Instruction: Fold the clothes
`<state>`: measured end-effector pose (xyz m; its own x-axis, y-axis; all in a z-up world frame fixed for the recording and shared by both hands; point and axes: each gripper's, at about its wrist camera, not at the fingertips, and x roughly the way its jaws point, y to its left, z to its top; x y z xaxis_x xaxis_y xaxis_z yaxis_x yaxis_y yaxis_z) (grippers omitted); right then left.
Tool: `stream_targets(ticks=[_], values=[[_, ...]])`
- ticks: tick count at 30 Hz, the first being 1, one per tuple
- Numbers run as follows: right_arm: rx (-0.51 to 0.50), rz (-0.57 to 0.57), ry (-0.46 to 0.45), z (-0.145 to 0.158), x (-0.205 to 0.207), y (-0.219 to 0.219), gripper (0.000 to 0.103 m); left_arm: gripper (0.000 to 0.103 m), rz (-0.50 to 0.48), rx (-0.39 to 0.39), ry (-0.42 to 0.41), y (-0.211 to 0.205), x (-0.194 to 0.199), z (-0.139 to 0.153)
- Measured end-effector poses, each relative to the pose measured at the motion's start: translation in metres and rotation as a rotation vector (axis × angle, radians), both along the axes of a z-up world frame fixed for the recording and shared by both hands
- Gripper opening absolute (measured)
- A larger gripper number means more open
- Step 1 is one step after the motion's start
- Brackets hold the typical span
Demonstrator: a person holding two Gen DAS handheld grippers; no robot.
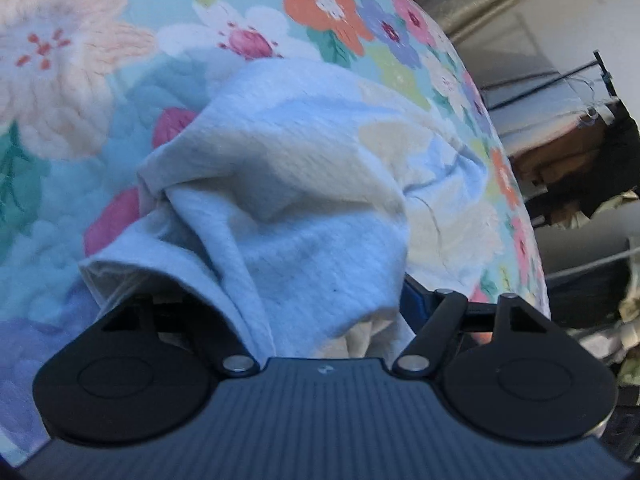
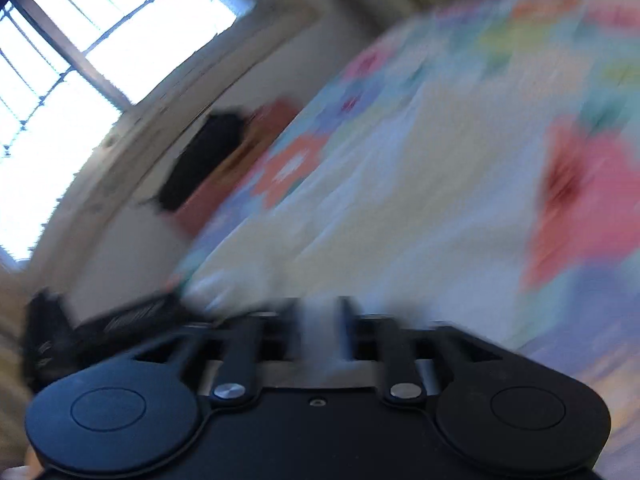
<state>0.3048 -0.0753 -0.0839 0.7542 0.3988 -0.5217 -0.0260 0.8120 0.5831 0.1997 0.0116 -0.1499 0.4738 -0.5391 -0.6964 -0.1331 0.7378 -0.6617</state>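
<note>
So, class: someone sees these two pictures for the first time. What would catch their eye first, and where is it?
First, the bright floral bedspread, which fills the left wrist view's upper left and shows blurred in the right wrist view. Next, the pale blue garment, bunched in the middle and draped over the left tool. In the right wrist view, the glaring barred window at top left stands out.
</note>
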Motion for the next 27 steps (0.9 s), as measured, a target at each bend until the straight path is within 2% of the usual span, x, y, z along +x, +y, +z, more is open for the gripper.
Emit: stream_targets(ticks=[2,4,7,9,12,14,16,17,18,19,21,23,27], values=[[-0.023,-0.104,-0.020,0.004,0.003,-0.025,0.097,0.072,0.030,-0.035,0.015,0.006,0.002,-0.005],[0.016,-0.173,0.031,0.000,0.015,-0.051,0.097,0.072,0.063,-0.084,0.028,0.016,0.003,-0.009],[0.193,-0.254,0.151,-0.026,0.035,-0.083,0.097,0.074,0.125,-0.188,0.052,0.031,0.004,-0.021],[0.307,-0.251,0.185,-0.048,0.045,-0.092,0.098,0.075,0.160,-0.267,0.070,0.039,0.004,-0.033],[0.325,-0.201,0.133,-0.060,0.060,-0.076,0.099,0.077,0.178,-0.333,0.075,0.042,0.007,-0.044],[0.347,-0.089,0.114,-0.064,0.072,-0.053,0.097,0.077,0.180,-0.345,0.069,0.040,0.009,-0.046],[0.325,-0.012,0.127,-0.066,0.085,-0.023,0.091,0.076,0.174,-0.346,0.060,0.038,0.011,-0.047],[0.273,0.008,0.130,-0.064,0.087,-0.009,0.081,0.076,0.171,-0.349,0.056,0.037,0.011,-0.047],[0.223,0.023,0.142,-0.062,0.089,0.006,0.067,0.076,0.169,-0.357,0.054,0.037,0.012,-0.048],[0.214,0.031,0.158,-0.063,0.089,0.016,0.060,0.076,0.167,-0.365,0.053,0.037,0.012,-0.048],[0.293,0.048,0.199,-0.069,0.086,0.026,0.035,0.074,0.163,-0.398,0.051,0.037,0.013,-0.050],[0.408,0.063,0.228,-0.076,0.084,0.030,0.030,0.073,0.153,-0.435,0.054,0.037,0.012,-0.051],[0.431,0.076,0.204,-0.070,0.061,0.037,0.026,0.072,0.103,-0.473,0.074,0.030,0.014,-0.050]])
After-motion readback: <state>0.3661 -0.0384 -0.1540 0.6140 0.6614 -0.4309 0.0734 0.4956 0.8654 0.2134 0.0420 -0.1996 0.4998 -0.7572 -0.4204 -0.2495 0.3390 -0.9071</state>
